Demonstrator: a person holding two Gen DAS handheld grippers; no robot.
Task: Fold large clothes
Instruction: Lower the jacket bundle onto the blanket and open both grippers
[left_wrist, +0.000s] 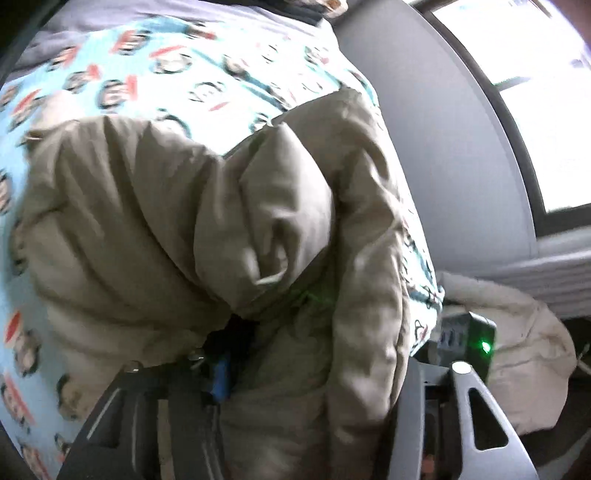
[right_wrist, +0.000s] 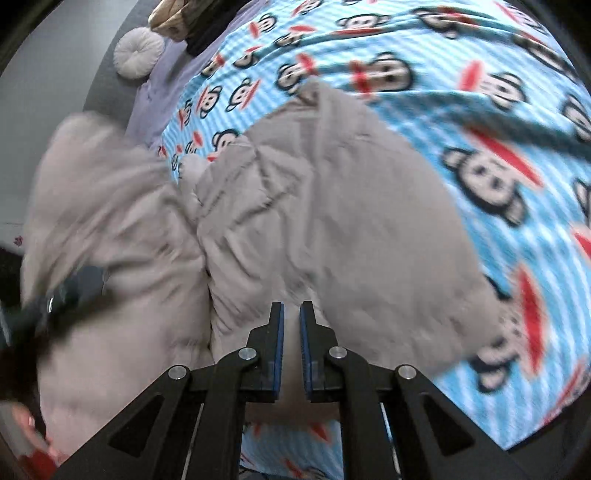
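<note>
While the jacket (left_wrist: 184, 203) half-hides the parted left fingers (left_wrist: 220, 373), right fingers (right_wrist: 276, 332) pinch it

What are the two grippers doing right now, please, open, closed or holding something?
Left gripper: jaws apart around the beige padded jacket; grip cannot be told.
Right gripper: nearly closed, pinching a fold of the jacket.

Padded jacket (left_wrist: 184, 206): plain beige-khaki, unpatterned; reads paler and greyer in the right wrist view. 
Blanket (right_wrist: 424, 122): light blue and white stripes, printed all over with black-and-white monkey faces and red mouths. 
Sheet (right_wrist: 162, 88) at the blanket's edge: plain lavender. 
Round cushion (right_wrist: 138, 51): white. 
Right gripper (right_wrist: 291, 314): black fingers, blue pads, silver pins. 
Left gripper (left_wrist: 314, 369): black frame, a blue pad showing. 
Fleece bundle (left_wrist: 524, 332): cream.
</note>
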